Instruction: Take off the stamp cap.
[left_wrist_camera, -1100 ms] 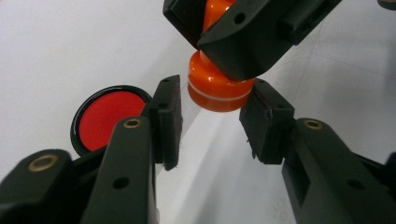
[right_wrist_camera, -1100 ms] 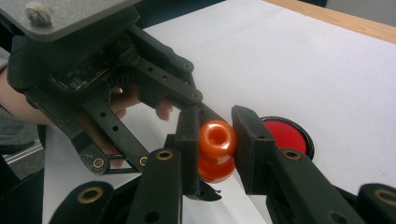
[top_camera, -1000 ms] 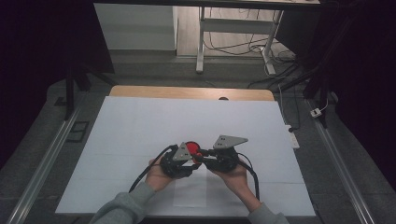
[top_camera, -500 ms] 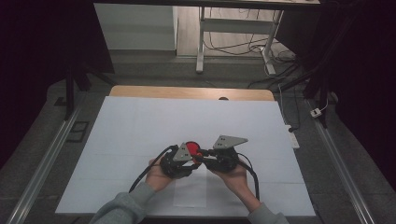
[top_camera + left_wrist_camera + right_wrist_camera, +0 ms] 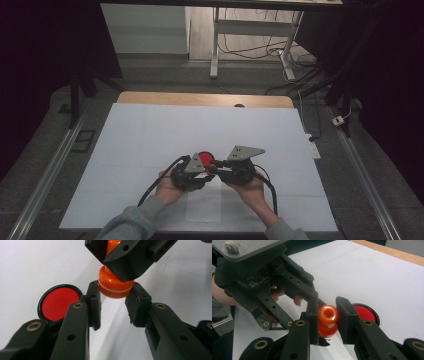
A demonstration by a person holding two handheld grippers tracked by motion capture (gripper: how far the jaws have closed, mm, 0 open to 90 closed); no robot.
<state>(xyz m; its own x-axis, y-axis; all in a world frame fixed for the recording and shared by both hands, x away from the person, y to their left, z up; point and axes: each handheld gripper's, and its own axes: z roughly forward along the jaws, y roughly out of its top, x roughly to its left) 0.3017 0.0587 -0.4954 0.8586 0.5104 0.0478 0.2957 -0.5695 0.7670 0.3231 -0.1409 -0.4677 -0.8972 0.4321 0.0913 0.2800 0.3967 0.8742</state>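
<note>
Orange knob (image 5: 327, 321) clamped in right gripper (image 5: 327, 317) fingers, left gripper (image 5: 113, 306) fingers open around it, red-lined lid (image 5: 58, 302) beside.

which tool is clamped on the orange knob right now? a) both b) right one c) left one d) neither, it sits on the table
b: in the right gripper view the right tool has both jaws pressed on the orange knob, while in the left gripper view the left tool stands open, with a gap between each jaw and the knob's wider end.
</note>
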